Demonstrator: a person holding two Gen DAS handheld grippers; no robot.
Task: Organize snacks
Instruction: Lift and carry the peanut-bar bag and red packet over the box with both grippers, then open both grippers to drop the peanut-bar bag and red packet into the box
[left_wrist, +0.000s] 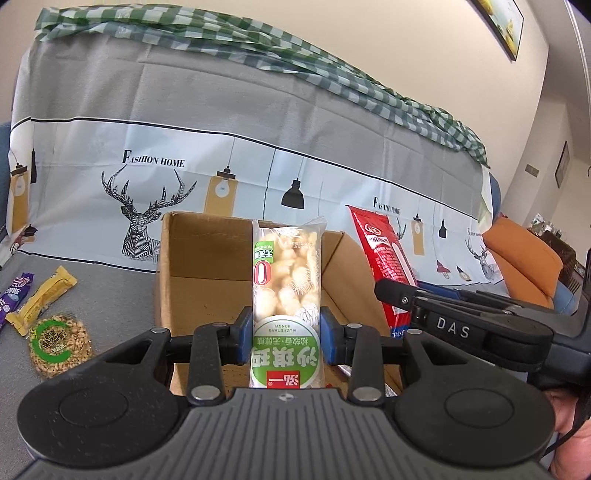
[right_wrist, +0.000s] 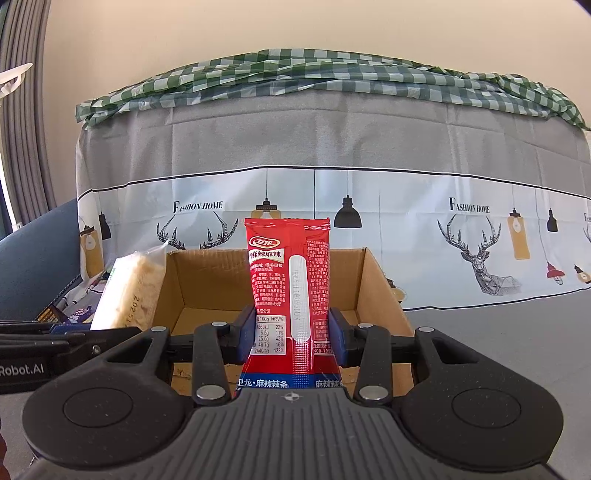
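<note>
Both tools are loaded and poised at the open cardboard box (left_wrist: 207, 266), so the sorting looks to be mid-way. The left tool (left_wrist: 287, 334) has its blue pads clamped on a green-and-clear sachima pack (left_wrist: 286, 295), held upright with its top end over the box mouth. The right tool (right_wrist: 291, 334) is clamped the same way on a red spicy-strip packet (right_wrist: 290, 291), also upright, in front of the box's near wall.

Neither pack is in the box yet. What shows of the box floor in the right wrist view looks bare, though both packs hide much of it. At least three snacks are left on the grey surface: seen from the left wrist, a purple bar (left_wrist: 14, 295) and a yellow bar (left_wrist: 42, 299) lie at about nine o'clock of the box, with a round nut cake (left_wrist: 59, 345) just beside them at about eight o'clock. I judge the next step to be lowering and releasing both packs, then fetching those three.

The left wrist view alone shows the loose snacks clearly, plus the right tool coming in at three o'clock with the red packet behind it. The right wrist view alone shows the box's inside walls and floor more squarely, and the sachima pack side-on at nine o'clock.
</note>
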